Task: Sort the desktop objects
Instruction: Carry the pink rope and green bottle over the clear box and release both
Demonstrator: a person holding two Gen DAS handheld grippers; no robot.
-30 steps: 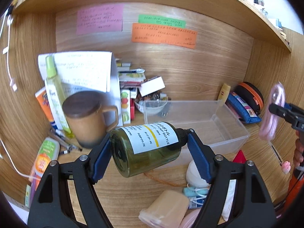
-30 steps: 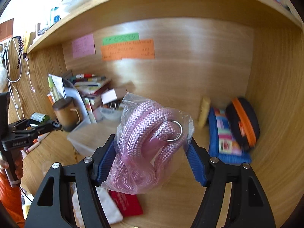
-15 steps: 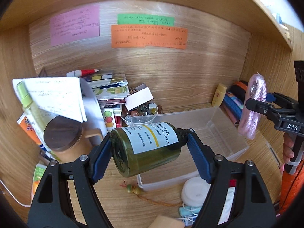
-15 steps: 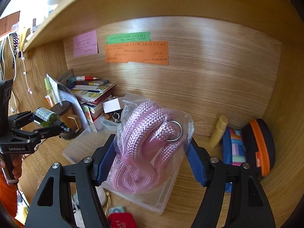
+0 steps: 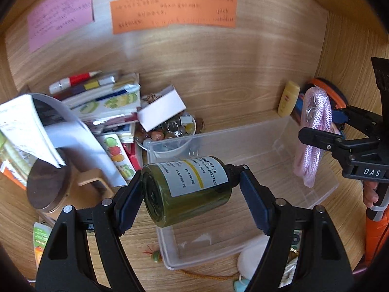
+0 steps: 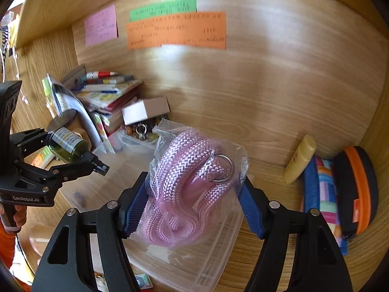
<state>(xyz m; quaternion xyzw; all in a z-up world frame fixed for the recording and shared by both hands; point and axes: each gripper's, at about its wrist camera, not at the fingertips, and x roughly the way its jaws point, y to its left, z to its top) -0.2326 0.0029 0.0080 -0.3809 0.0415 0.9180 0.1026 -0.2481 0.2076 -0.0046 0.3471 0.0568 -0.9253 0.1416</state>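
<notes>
Green bottle [image 5: 187,189] is clamped in the left hand-held gripper [image 5: 192,202] above the clear bin [image 5: 279,131]. Bagged pink rope [image 6: 192,189] is clamped in the right hand-held gripper [image 6: 194,206].

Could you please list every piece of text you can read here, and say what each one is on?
"PUMP BOTTLE": label of the green bottle.
"DAS": right tool, on its body.
"GenRobot.AI": left tool, on its body.
Handwriting on the pink, green and orange wall notes: too blurred.
</notes>
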